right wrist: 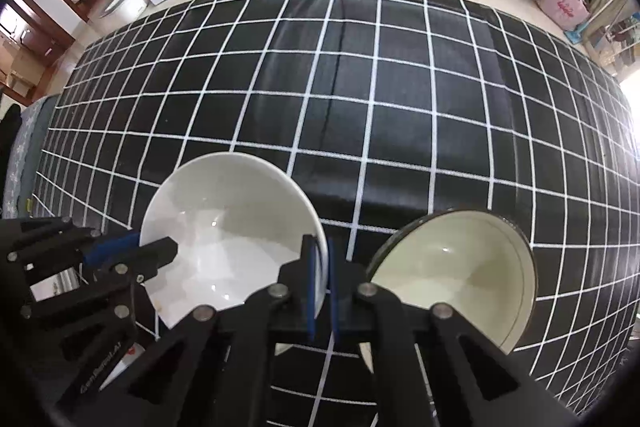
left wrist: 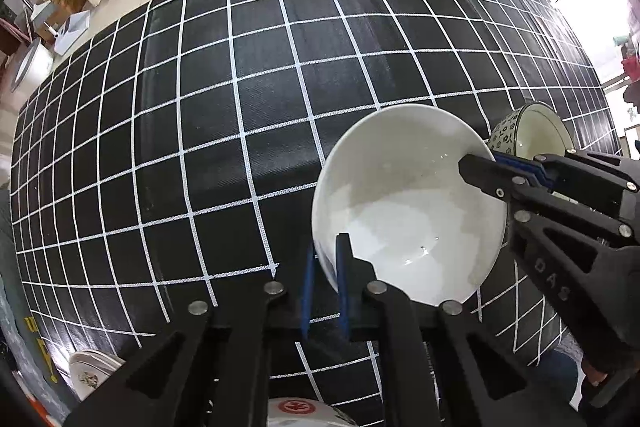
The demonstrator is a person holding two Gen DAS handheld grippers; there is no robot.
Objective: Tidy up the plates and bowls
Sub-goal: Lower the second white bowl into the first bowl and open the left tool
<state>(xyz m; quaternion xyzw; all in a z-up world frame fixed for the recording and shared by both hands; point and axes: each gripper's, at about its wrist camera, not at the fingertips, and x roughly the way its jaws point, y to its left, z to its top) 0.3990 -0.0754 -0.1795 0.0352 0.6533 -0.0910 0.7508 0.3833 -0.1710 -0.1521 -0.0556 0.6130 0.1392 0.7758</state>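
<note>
Both the left tongs (left wrist: 325,277) and right tongs (right wrist: 322,281) clamp the white bowl (left wrist: 404,211) rim, patterned bowl (right wrist: 456,275) at three o'clock.

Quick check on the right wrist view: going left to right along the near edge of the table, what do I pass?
Left gripper clamped on the rim of the plain white ceramic bowl → right gripper clamped on that bowl's opposite rim → cream-lined bowl with a dark rim, all over the black tablecloth with white grid lines.
</note>
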